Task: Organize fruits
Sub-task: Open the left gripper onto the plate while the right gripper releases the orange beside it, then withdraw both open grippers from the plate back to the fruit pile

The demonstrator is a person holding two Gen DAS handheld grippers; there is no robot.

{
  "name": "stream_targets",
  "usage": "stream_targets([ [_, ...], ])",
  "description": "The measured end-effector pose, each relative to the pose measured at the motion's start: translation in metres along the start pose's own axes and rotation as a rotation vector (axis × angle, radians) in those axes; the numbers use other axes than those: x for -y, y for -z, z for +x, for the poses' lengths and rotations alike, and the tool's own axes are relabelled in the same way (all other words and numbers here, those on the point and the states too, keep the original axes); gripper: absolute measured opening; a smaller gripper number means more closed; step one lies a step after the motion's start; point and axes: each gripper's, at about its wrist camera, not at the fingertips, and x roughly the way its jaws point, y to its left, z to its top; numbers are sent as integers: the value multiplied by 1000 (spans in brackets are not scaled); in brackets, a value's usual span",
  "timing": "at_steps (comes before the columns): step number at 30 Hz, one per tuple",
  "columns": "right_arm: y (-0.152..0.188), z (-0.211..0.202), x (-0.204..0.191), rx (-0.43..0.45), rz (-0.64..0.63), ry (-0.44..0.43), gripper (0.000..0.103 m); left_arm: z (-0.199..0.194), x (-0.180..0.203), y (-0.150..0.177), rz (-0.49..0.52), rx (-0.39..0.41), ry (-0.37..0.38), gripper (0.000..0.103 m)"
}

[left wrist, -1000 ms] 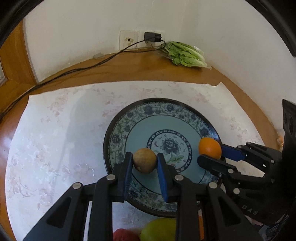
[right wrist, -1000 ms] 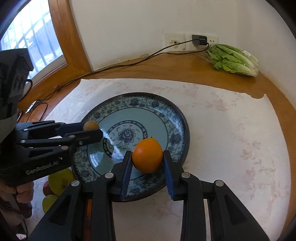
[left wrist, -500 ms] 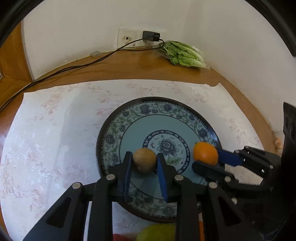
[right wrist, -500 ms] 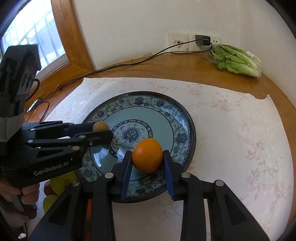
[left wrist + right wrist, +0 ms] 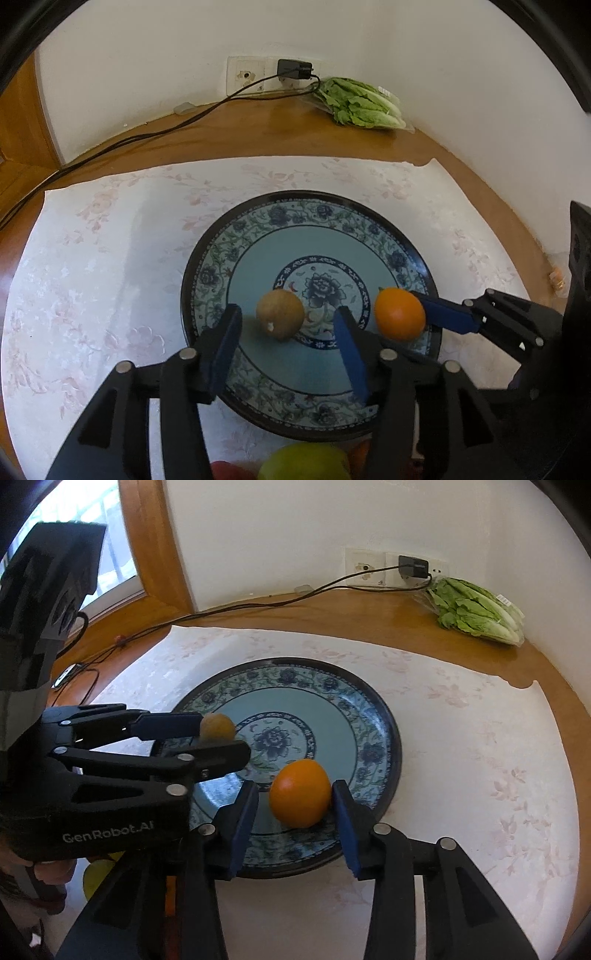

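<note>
Now the plate lies under both claws. On its centre the brown fruit sits loose between the left gripper pads, just released; the orange rests nearer the rim, right gripper just parted, jaws flanking it.

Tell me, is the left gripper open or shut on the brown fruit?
Open. The left gripper has just been opening; the brown fruit lies between its blue pads on the plate, gaps on both sides.
</note>
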Motion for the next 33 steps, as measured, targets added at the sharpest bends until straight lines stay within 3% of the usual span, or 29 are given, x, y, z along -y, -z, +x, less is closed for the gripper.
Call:
stream_targets([
  [5, 2, -4, -1, 6, 13, 1, 52, -2, 0, 0, -11, -13, -14, 60],
  [16, 10, -32, 2, 43, 98, -9, 57, -34, -3, 13, -42, 22, -4, 66],
  [25, 12, -59, -7, 98, 107, -15, 62, -67, -4, 19, -52, 67, -8, 69],
  [33, 19, -73, -12, 97, 112, -1, 64, -81, -7, 31, -72, 59, -17, 70],
])
